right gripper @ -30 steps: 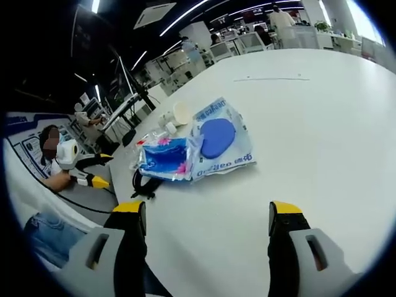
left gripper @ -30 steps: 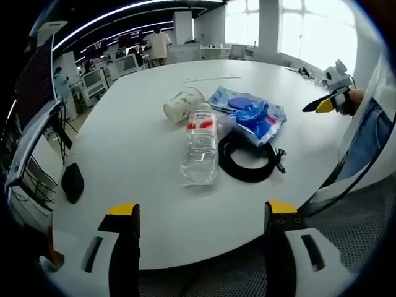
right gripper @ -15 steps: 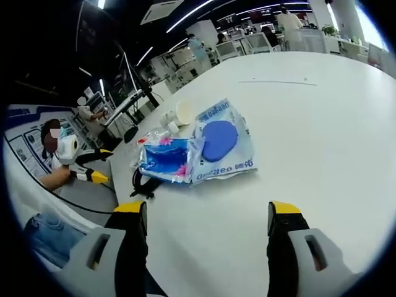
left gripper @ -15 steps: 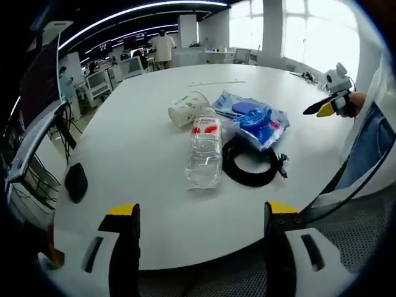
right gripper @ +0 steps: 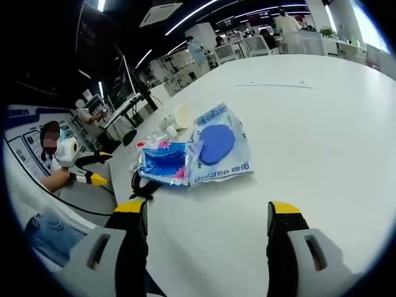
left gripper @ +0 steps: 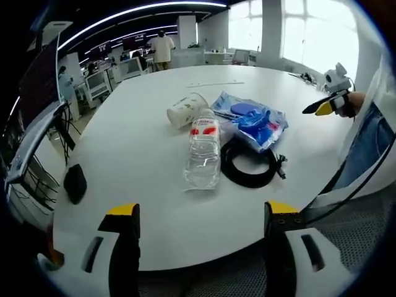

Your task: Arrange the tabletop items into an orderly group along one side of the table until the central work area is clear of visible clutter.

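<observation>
In the left gripper view, a small black object [left gripper: 73,182] lies alone near the left edge of the white bench [left gripper: 130,148], well apart from the rest. Toward the middle sits the cluster: a paper cup [left gripper: 185,109] on its side, its open mouth turned right, and just in front of it a clear plastic bottle [left gripper: 203,154] with a red-and-white label, also lying down, its cap end close to the cup. Right of the bottle, a coiled black cable [left gripper: 249,165] lies flat, touching or nearly touching the bottle's side. Behind the coil are 2 blue plastic packets [left gripper: 250,117], overlapping each other, the nearer one resting partly on the cable. The left tool [left gripper: 201,213] hangs off the near edge of the bench, its 2 yellow-tipped jaws spread wide with nothing between them. At far right the right tool [left gripper: 328,102] shows, held in a hand beside the bench edge.

In the right gripper view, the left tool [right gripper: 93,170] appears at far left in a person's hand. The same cluster lies left of centre: cable [right gripper: 141,184] nearest, the bright blue packet [right gripper: 166,162] over it, the paler packet with a round blue pad [right gripper: 218,143] beside, the cup [right gripper: 180,114] behind. The right tool [right gripper: 207,216] is released, jaws wide apart over bare bench.
</observation>
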`<state>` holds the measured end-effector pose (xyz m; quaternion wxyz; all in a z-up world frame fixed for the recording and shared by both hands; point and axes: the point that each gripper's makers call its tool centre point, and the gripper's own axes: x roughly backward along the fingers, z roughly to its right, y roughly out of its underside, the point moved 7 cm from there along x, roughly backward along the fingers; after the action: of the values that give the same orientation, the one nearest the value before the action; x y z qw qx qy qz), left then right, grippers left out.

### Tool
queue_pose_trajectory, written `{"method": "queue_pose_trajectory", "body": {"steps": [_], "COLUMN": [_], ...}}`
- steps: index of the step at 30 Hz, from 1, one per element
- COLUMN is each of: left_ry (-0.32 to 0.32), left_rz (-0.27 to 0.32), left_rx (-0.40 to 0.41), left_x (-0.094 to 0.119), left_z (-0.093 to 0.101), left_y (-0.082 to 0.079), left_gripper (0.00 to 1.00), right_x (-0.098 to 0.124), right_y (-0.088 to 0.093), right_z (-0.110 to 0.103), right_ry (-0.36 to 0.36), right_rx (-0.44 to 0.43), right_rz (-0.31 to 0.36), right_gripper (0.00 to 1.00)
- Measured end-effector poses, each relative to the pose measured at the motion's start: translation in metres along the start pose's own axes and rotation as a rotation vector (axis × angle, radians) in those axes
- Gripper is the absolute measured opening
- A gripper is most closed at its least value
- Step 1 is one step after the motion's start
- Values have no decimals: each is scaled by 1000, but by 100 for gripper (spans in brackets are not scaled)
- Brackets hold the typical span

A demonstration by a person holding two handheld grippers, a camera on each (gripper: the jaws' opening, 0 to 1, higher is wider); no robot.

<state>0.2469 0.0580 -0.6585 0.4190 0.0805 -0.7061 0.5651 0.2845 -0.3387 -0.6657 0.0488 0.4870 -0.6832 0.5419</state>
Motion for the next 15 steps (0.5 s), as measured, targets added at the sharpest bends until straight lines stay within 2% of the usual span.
{"method": "queue_pose_trajectory", "body": {"steps": [15], "left_ry": [-7], "left_rz": [12], "left_rx": [27], "left_x": [2], "left_z": [-3], "left_y": [-1], "left_gripper": [82], "right_x": [-1], "right_y": [-2], "right_z": [-3], "right_ry": [-1], "right_rx": [4], "right_rz": [11], "right_gripper": [76]}}
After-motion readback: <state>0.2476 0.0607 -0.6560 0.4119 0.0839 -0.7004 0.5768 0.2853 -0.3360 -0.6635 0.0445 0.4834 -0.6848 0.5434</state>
